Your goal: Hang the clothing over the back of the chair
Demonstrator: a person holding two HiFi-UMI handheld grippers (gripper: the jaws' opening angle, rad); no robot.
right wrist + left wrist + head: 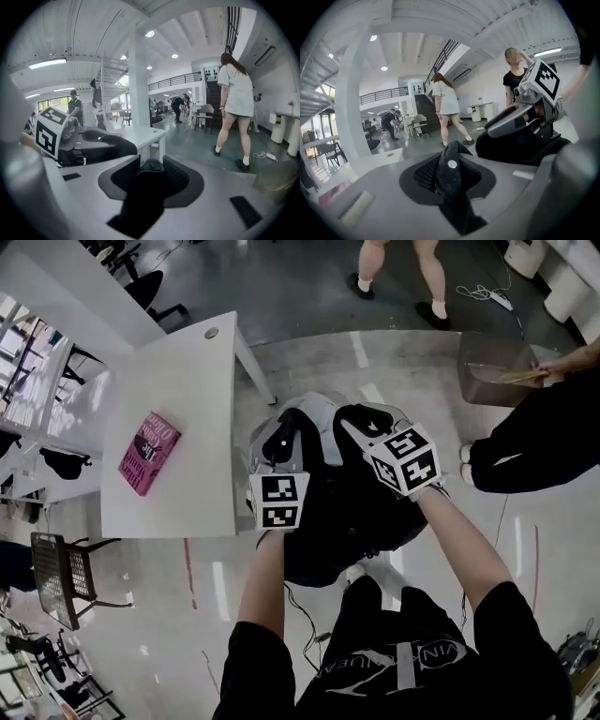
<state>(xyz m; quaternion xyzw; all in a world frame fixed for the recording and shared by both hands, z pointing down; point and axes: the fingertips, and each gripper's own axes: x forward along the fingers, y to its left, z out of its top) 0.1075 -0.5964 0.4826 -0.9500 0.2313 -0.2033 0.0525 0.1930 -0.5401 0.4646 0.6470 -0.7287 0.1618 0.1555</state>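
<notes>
Draping the black, heavy fabric garment point(349, 514) over the chair back is judged to be the step in hand, and it seems close to its end. In the head view the garment is seen as a dark heap just under both hand-held grippers, between the person and the white rectangular desk point(187, 418). The chair itself cannot be told apart from the dark cloth, so it is not certain how much of the garment is already resting on it.

The left hand-held gripper point(448, 174) is closed on a fold of the garment, near a small silver snap button point(452, 164). The right hand-held gripper point(151, 174) is held with its jaws wide apart. A bunch of the black cloth lies between them, but it does not seem to be pressed by the pads.

For a good result, the left side should be released only when the cloth is carried by the chair. Otherwise the weight may be pulled to one side and the garment may slide to the floor. About equal cloth should be left in front of the back and behind it. The right hand-held gripper should be drawn straight back, so that the loose fold is not caught and dragged off. The pink paperback book point(150, 452) on the desk is well apart and needs no care.
</notes>
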